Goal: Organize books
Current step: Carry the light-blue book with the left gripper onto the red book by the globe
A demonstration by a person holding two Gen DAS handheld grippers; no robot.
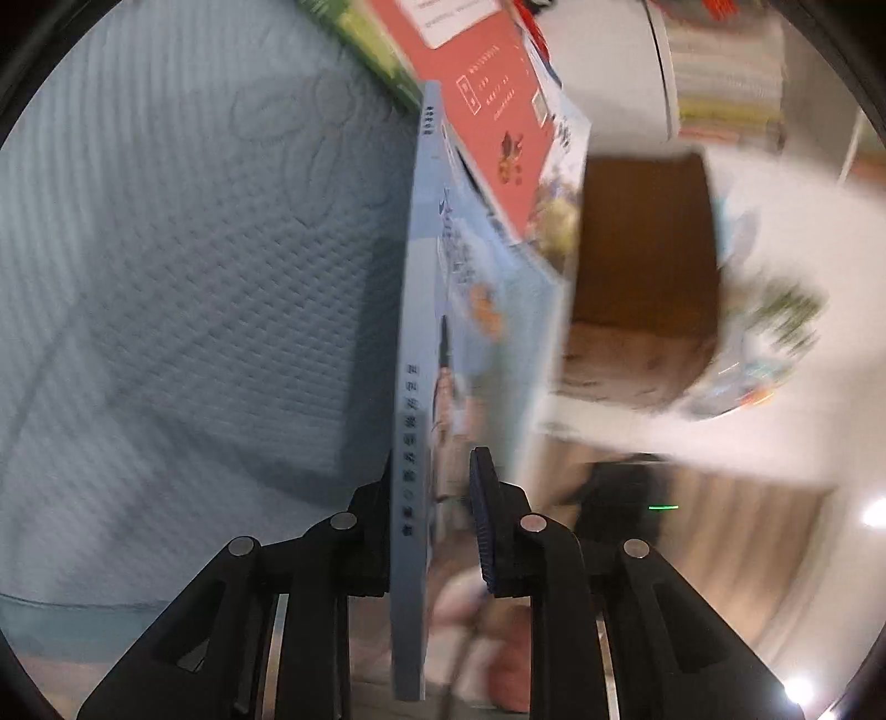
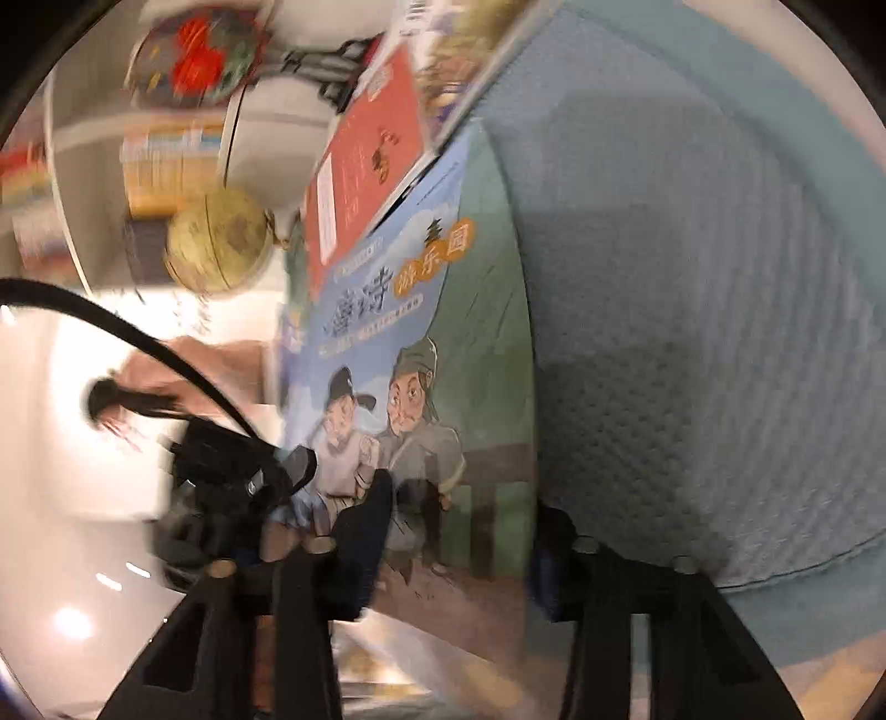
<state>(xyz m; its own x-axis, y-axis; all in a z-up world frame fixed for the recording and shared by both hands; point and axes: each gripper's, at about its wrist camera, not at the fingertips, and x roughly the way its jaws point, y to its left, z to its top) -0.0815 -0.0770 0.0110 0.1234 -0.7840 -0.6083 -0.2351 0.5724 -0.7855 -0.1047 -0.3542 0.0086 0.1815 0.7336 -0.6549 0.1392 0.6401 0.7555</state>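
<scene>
A thin light blue picture book (image 1: 412, 354) stands on edge between the fingers of my left gripper (image 1: 434, 482), which is shut on its spine end. In the right wrist view its cover (image 2: 398, 343) shows two cartoon men. My right gripper (image 2: 465, 509) has the book's near end between its fingers: one finger (image 2: 365, 531) lies over the cover, the other (image 2: 551, 554) sits at the spine edge. Blur hides whether the pads press. My left gripper (image 2: 293, 471) holds the book's opposite edge. A red book (image 1: 487, 111) (image 2: 365, 177) rests against the blue book's far end.
A pale blue quilted bedspread (image 1: 194, 249) (image 2: 692, 332) lies under and beside the books. A green book (image 1: 365, 44) and another illustrated book (image 1: 562, 183) lie beyond the red one. A globe (image 2: 219, 243) and white shelves of books (image 1: 725, 72) (image 2: 166, 166) stand further back.
</scene>
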